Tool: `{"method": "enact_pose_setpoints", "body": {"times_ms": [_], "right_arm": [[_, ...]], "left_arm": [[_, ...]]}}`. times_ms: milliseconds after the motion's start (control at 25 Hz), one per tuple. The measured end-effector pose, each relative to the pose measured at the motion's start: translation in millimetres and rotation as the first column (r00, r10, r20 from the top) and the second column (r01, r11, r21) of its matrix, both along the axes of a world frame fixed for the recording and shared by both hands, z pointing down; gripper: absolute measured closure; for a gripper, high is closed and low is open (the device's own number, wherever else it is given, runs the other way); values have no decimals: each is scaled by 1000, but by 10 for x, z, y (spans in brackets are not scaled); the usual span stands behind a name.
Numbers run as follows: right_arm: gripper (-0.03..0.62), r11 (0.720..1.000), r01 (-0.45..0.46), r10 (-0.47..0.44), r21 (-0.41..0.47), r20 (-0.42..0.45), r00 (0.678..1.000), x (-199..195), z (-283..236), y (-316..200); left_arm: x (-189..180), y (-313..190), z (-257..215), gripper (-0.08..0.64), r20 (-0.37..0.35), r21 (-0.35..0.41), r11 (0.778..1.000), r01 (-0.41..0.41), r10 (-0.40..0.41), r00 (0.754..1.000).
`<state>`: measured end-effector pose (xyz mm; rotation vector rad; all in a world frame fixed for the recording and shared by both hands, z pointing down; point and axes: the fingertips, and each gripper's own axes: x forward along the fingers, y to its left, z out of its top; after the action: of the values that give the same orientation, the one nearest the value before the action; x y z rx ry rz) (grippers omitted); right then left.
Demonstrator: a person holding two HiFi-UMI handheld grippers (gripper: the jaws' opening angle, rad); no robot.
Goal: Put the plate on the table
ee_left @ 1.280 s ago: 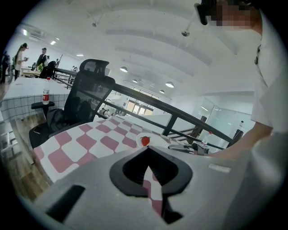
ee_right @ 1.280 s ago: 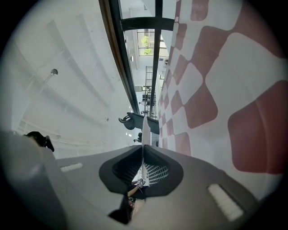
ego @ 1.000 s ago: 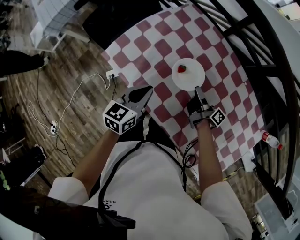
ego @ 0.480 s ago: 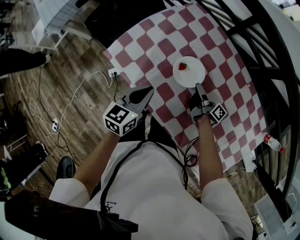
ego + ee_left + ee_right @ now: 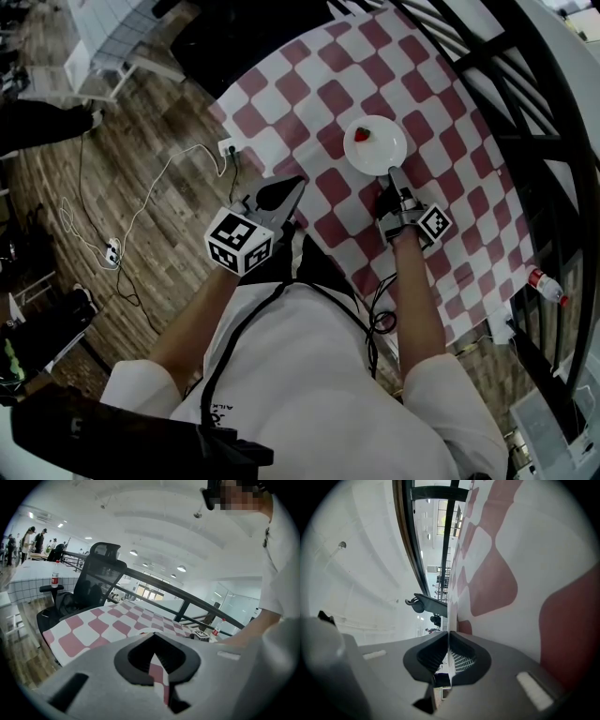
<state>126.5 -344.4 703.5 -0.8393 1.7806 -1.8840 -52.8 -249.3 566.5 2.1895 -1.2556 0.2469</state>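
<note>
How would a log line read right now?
right gripper: shut on plate | plate: bears strawberry | left gripper: shut, empty

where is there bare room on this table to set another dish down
Bare checkered tablecloth lies beyond the plate toward the far end, and left of it out to the cloth's edge. A narrower strip runs between plate and black railing. Crowded: the near side, where the right hand-held gripper clamps the plate's rim and the left hand-held gripper hangs.

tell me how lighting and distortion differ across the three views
Head view: dim, railing bowed by the wide lens, white plate brightest. Left gripper view: bright ceiling lights, black round vignette. Right gripper view: rolled sideways, checked tablecloth standing like a wall, squares stretched.
</note>
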Motion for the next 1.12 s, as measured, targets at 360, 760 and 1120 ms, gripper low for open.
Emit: {"method": "enact_pose_setpoints", "body": {"times_ms": [360,760,1120], "right_arm": [[575,999,1,-3,-46,-47,999,-11,71,16],[577,994,-6,-7,-108,-122,992,-7,136,46],[571,988,-43,9,-150,-222,975,11,245,66]], "left_arm": [[-24,14,-48,555,-3,8,1000,-5,5,1000],[-48,30,-80,555,4,18,1000,-5,5,1000],[-92,87,-111,555,3,20,1000,-7,7,1000]]}}
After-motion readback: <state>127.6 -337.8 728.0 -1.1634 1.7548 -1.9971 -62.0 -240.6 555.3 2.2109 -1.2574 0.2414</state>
